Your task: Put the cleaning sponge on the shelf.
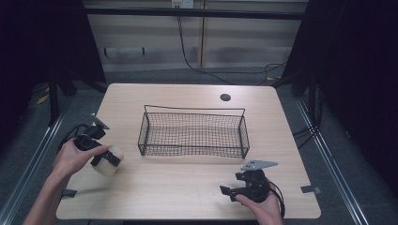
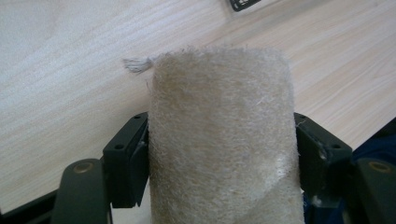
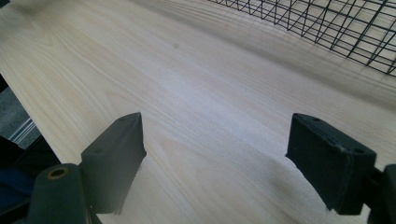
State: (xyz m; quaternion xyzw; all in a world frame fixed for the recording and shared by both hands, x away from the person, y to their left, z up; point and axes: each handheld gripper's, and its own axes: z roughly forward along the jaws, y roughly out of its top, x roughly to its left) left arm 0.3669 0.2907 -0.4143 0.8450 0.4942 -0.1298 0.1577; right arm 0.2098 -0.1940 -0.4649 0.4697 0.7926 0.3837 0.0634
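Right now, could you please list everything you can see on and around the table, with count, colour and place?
Fuzzy cream cylindrical roll: one, off-white, at the table's left side, clamped between the left gripper's jaws.
Black wire mesh basket: one, black, middle of the table, nothing seen inside.
Light wooden table: one, pale wood grain, with a dark round hole near its far edge.
Tape tabs: two, grey, at the near left and near right table edges.
Cables: several, black, on the floor behind the table.
Left gripper: one, black, in the person's left hand, shut on the roll.
Right gripper: one, black with a grey plate, near right, jaws open over bare wood.
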